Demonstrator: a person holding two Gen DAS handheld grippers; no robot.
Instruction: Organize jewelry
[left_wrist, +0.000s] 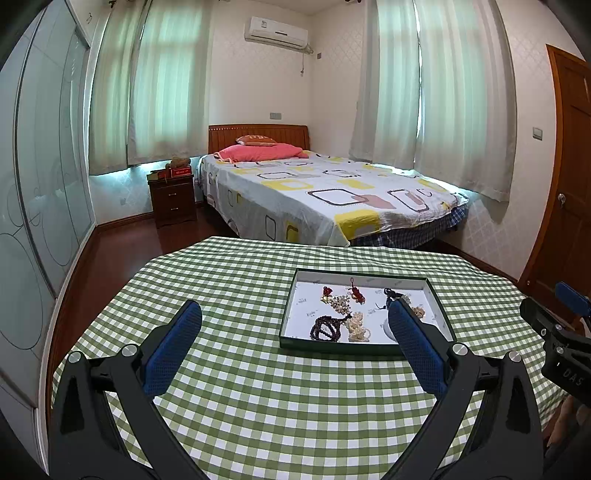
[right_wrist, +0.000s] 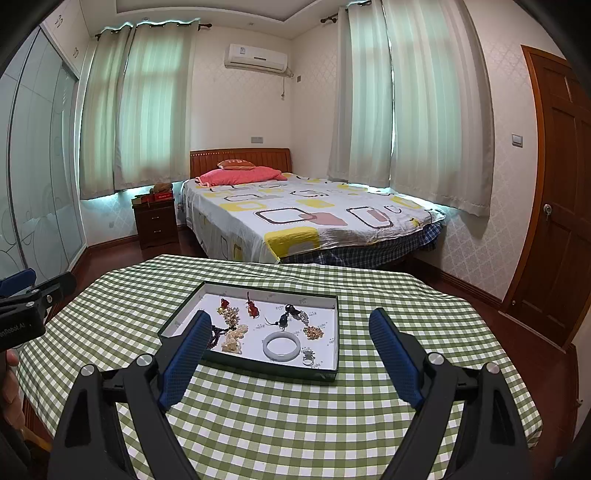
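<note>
Here, the jewelry lies loose in a shallow dark-rimmed tray (right_wrist: 325, 374) with a white floor, set on a table under a green checked cloth (right_wrist: 295, 424). In the right wrist view, a white bangle (right_wrist: 281, 346) sits toward the tray's 6 o'clock side, with a small silver ring (right_wrist: 308, 357) just beside it at its 4 o'clock. A pale pearl cluster (right_wrist: 232, 339) lies at the bangle's 9 o'clock, a golden bead cluster (right_wrist: 313, 331) at its 2 o'clock, a dark pendant on a cord (right_wrist: 284, 319) at 12 o'clock, and a red knotted charm (right_wrist: 252, 308) farther back toward 11 o'clock. In the left wrist view, a string of dark brown beads (left_wrist: 325, 328) lies near the tray's near edge.

The right gripper (right_wrist: 290, 325) hovers over the cloth at the tray's near side, jaws spread wide, grasping nothing. The left gripper (left_wrist: 295, 314) is likewise released and empty, with the tray toward its 1 o'clock.

Beyond the table at 12 o'clock stands a bed (right_wrist: 314, 221).
</note>
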